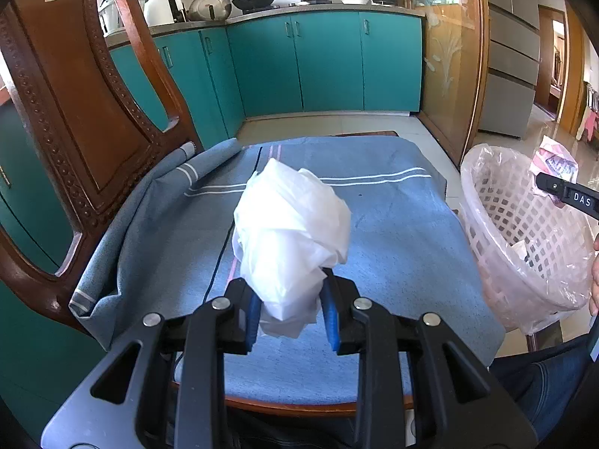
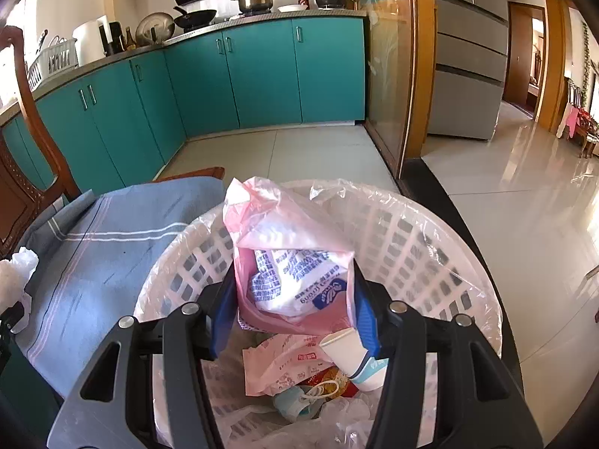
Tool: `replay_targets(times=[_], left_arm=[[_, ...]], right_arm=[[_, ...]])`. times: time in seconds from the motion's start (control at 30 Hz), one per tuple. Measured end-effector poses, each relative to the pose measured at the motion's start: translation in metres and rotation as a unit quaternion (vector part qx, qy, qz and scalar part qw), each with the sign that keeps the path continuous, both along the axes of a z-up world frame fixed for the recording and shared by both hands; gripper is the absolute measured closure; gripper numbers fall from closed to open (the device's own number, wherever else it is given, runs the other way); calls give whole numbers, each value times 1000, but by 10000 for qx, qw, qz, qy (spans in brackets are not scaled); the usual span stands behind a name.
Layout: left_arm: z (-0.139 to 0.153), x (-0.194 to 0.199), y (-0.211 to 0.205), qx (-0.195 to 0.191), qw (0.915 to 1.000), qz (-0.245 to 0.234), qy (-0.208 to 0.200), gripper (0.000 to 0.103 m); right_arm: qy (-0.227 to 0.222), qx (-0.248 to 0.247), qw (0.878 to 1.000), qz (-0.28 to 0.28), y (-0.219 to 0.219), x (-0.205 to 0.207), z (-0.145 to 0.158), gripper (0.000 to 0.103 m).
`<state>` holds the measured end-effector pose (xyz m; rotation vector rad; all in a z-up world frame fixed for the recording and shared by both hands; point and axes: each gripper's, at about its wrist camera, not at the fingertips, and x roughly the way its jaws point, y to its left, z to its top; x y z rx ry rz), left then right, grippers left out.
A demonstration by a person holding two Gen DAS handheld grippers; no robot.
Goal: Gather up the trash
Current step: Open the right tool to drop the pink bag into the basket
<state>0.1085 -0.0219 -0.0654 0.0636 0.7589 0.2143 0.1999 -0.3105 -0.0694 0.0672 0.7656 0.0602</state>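
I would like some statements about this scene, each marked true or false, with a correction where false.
1. The left gripper holds a crumpled white plastic bag. True.
2. The right gripper is empty. False: it holds a pink bag with a printed white wrapper inside.
3. The pink bag is above the lined white basket. True.
4. The basket is empty. False: a paper cup and wrappers already lie in it.
5. The chair seat is covered with a red cloth. False: the cloth is blue with white stripes.
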Motion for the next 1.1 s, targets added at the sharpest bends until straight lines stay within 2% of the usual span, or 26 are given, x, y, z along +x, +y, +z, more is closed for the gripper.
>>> replay_targets(times=[1.1], left_arm=[[-1,1,0,-97,9999,18,-18,74]], right_arm=[[365,-304,9989,-29,11,5,-17,49]])
